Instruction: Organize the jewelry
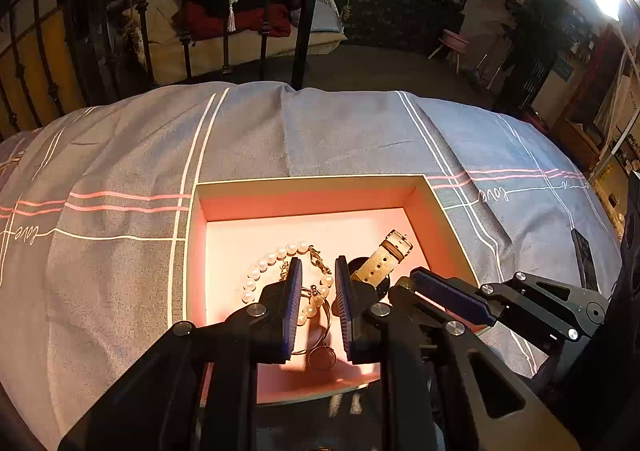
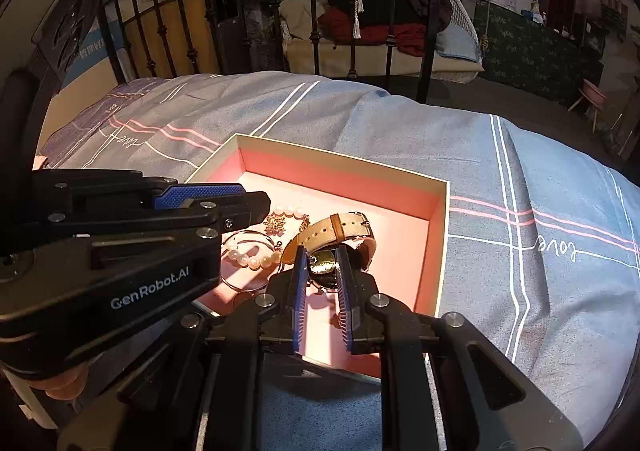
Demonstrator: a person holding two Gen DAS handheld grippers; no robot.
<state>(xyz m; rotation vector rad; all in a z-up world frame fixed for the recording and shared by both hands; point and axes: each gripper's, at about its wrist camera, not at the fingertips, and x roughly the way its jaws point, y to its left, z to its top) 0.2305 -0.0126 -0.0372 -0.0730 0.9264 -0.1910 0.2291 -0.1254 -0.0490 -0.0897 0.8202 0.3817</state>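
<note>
**Spotter:** Where are you sitting right now?

**Operator:** Both tools are over the pink-lined box (image 1: 312,182) on the bedspread (image 1: 120,155). My left gripper (image 1: 318,303) has its jaws parted, with nothing between the pads that I'd call gripped — the pearl bracelet (image 1: 272,263) and a thin gold bangle (image 1: 320,331) simply lie on the box floor below and beyond the gap. My right gripper (image 2: 322,283) is parted too, straddling the dark face of the watch (image 2: 340,239), whose tan strap curls up behind the tips.

**Spotter:** So all the jewelry is already in the box?

**Operator:** All I can see, yes: pearls, bangle, a small gold charm piece (image 2: 280,225) and the watch, bunched toward the near half and touching one another.

**Spotter:** What worries you?

**Operator:** Tangling, mostly. The bangle lies across the pearl strand, so if I close the left pads there I may catch both and drag the whole cluster. On the right, the watch face looks smooth and domed — pinched at its edge it could squirt out and knock into the bracelet. And the two tools sit close together; the left one's body fills the right camera's near side, so a careless swing could bump them or tip the box's near wall.
</note>
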